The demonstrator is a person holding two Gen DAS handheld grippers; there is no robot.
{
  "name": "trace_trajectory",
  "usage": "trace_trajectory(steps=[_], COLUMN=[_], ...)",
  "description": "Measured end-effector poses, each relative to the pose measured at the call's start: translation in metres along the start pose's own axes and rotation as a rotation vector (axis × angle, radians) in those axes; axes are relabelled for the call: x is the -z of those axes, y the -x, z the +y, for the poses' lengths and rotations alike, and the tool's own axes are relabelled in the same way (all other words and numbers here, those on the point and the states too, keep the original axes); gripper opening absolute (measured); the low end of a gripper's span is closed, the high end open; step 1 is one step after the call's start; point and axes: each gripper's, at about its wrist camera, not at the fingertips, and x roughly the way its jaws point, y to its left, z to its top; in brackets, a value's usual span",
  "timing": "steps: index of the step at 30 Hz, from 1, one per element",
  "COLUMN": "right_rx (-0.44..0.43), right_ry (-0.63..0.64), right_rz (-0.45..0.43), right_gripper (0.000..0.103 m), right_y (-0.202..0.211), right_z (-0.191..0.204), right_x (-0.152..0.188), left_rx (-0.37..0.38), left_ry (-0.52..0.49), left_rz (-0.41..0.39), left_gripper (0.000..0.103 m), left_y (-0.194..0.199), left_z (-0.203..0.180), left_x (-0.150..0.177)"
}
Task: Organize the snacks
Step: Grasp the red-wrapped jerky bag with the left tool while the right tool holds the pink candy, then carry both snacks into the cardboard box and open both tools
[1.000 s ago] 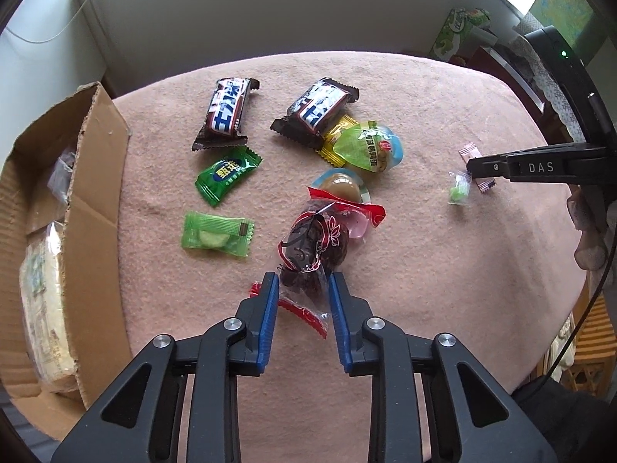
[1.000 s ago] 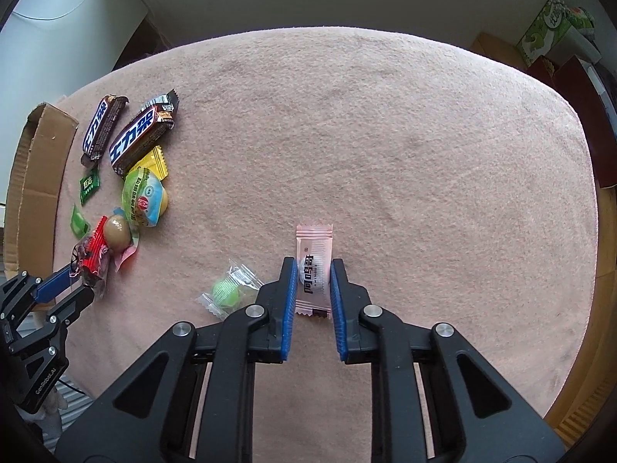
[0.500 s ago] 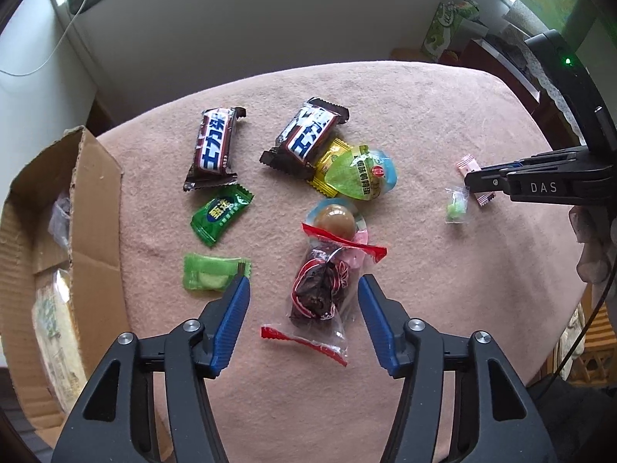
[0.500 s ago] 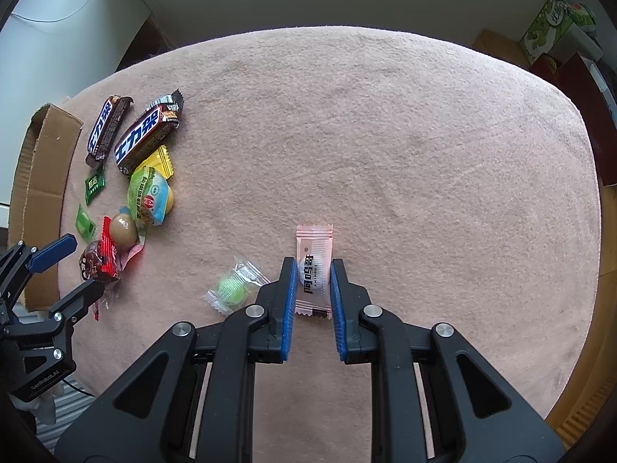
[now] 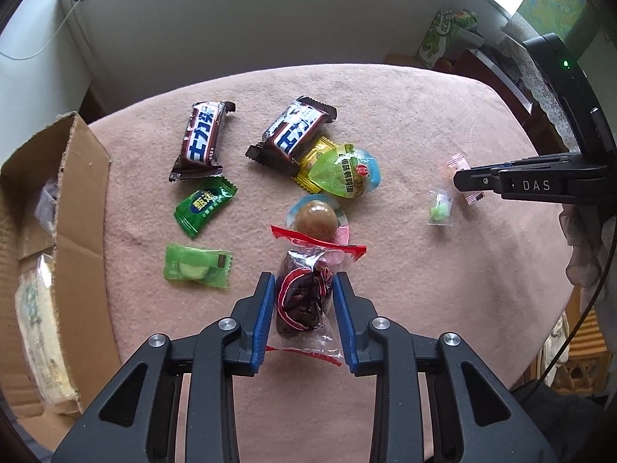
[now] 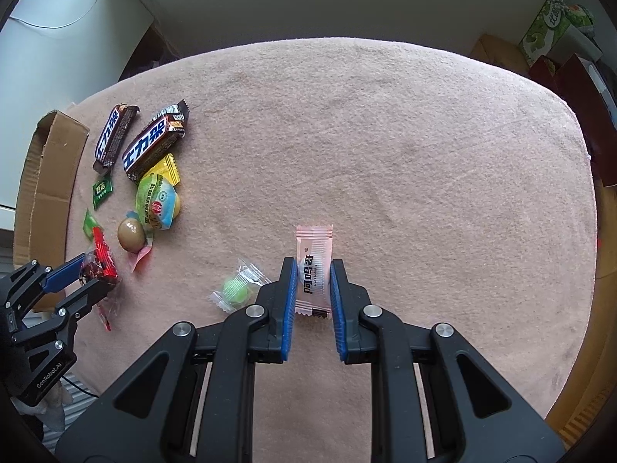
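Observation:
On the pink tablecloth [image 5: 405, 115] lies a clear packet of dark dried fruit with red ends [image 5: 302, 301]. My left gripper [image 5: 303, 279] points down at it. Its jaws are closing and the blue pads touch both sides of the packet's middle. From the right wrist view the same packet [image 6: 99, 262] sits between the left gripper's fingers [image 6: 65, 276]. My right gripper [image 6: 311, 266] is shut on a pink candy sachet [image 6: 313, 247] that rests on the cloth. In the left wrist view its tip [image 5: 459, 179] covers part of that sachet [image 5: 455, 162].
Two chocolate bars [image 5: 203, 139] [image 5: 297, 131], a dark green candy [image 5: 204, 206], a light green sachet [image 5: 196, 266], a green-and-yellow egg pack [image 5: 339, 171] and a brown egg pouch [image 5: 316, 216] lie beyond the left gripper. A clear-wrapped green ball [image 6: 235, 289] lies beside the right gripper. An open cardboard box [image 5: 81, 200] stands left.
My left gripper opened wide, then closed in around the middle of the fruit packet instead of its near end. The right gripper has kept still on the pink sachet.

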Motion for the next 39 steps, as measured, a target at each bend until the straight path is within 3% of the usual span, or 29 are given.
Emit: trace_trajectory(steps=[12, 26, 39], right_rx=[-0.072, -0.196, -0.245], right_ry=[0.067, 0.271, 0.45], right_rz=[-0.092, -0.155, -0.127], right_gripper=[0.017, 0.017, 0.017], right_y=[0.051, 0.082, 0.072], right_z=[0.032, 0.158, 0.268], right_x=[-0.009, -0.039, -0.051], left_rx=[-0.005, -0.124, -0.205], left_ry=[0.142, 0.404, 0.557], left_rz=[-0.086, -0.214, -0.229], left_gripper=[0.029, 0.029, 0.029], left_y=[0.046, 0.111, 0.125], left_z=[0.036, 0.123, 0.179], left_x=[0.019, 0.059, 0.098])
